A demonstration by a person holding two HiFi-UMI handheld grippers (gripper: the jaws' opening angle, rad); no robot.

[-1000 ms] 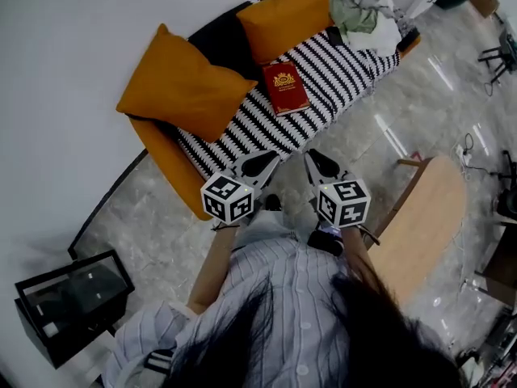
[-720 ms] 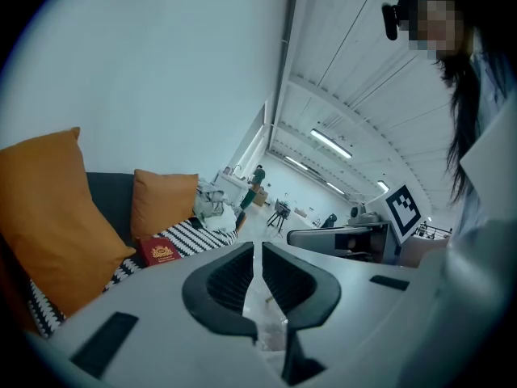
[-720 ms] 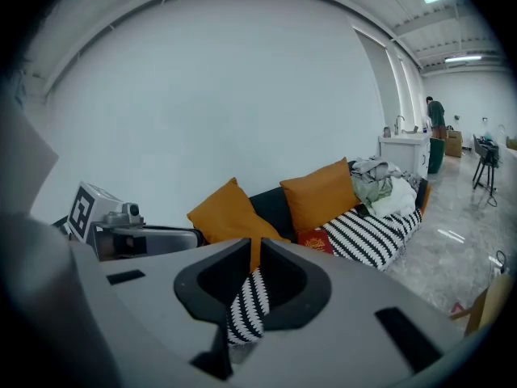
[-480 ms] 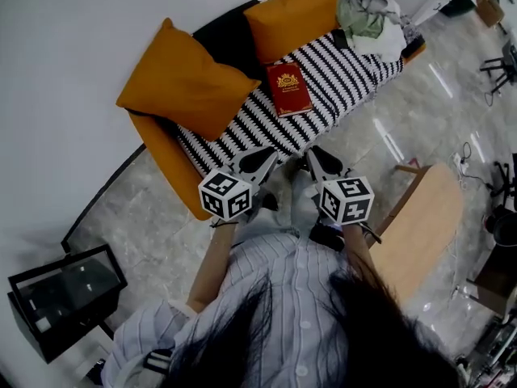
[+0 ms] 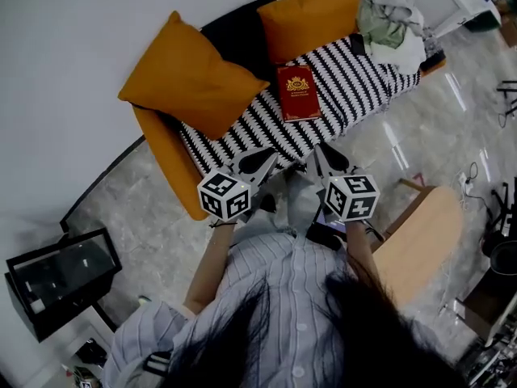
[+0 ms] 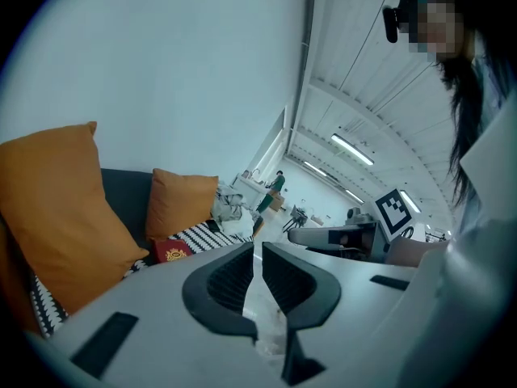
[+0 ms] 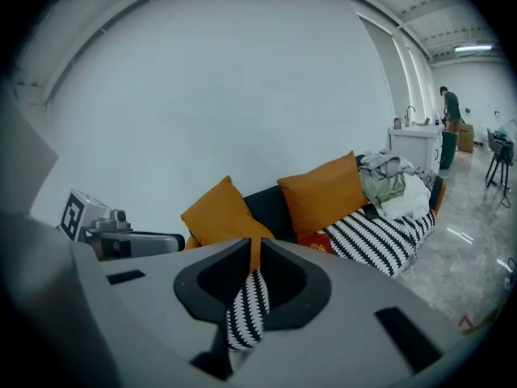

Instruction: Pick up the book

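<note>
In the head view the zigzag black-and-white sofa, its big orange cushion and the red gold-crested book on the seat (flat, cover up) have slid rightward. The left claw and right claw, both pressed together and empty, hover at the seat's front edge. Only the head view shows the black glass box.

2 orange cushions, 1 red book, 1 striped sofa, 2 grippers
</note>
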